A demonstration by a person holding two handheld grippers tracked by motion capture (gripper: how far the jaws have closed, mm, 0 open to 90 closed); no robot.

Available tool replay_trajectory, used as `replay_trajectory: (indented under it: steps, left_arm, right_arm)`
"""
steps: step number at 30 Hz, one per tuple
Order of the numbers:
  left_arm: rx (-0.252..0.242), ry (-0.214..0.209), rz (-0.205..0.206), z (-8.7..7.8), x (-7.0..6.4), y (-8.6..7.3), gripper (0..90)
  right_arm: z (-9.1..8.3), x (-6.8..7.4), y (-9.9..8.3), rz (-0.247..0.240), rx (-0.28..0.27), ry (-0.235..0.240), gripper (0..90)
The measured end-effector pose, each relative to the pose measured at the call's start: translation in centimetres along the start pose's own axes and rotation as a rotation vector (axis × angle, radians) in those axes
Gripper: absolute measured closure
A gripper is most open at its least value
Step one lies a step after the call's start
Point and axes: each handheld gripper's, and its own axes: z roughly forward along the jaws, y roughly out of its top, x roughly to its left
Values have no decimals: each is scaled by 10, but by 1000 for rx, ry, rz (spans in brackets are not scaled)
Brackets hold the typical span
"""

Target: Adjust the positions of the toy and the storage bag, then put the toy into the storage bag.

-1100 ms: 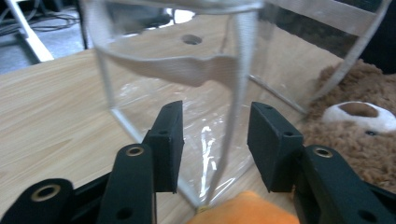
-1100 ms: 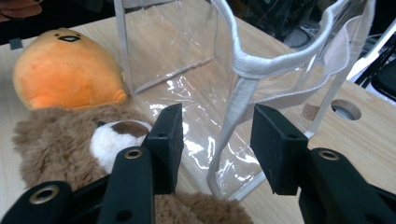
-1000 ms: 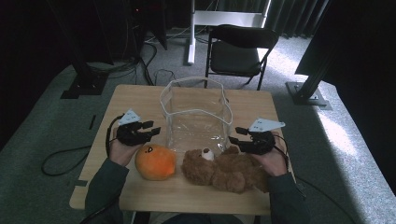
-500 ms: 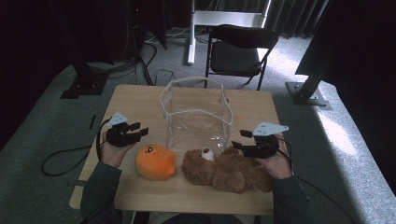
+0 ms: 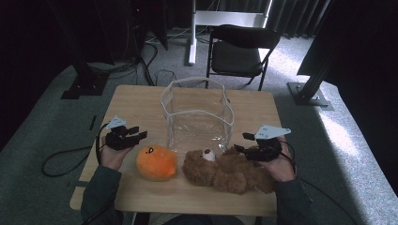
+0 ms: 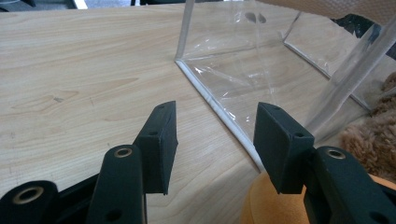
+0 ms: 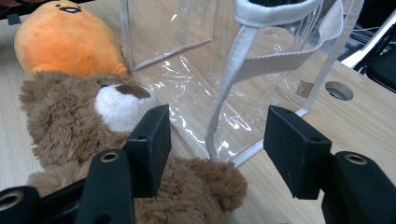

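Note:
A clear plastic bag with white trim stands open on the wooden table. In front of it lie a round orange plush and a brown teddy bear. My left gripper hovers open just left of the orange plush, pointing at the bag's lower corner. My right gripper is open above the bear's right side, near the bag's front corner. In the right gripper view the bear's white muzzle lies by the left jaw, and the bag's strap rises ahead.
A black folding chair stands beyond the table's far edge. Cables trail on the carpet at the left. A round hole is cut in the tabletop beside the bag. Bare wood lies left of the bag.
My left gripper has drifted left and back a little, away from the orange plush. My right gripper shifted slightly right over the bear. Both stay open.

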Motion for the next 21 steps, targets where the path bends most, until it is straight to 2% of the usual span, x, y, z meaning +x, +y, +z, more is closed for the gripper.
replay_trajectory:
  steps: [6, 21]
  left_arm:
    - [16, -1, -10, 5, 1, -5, 502]
    - [17, 19, -44, 6, 11, -15, 496]
  right_arm:
    - [-2, 1, -3, -1, 10, 1, 398]
    - [-8, 2, -12, -5, 40, -4, 381]
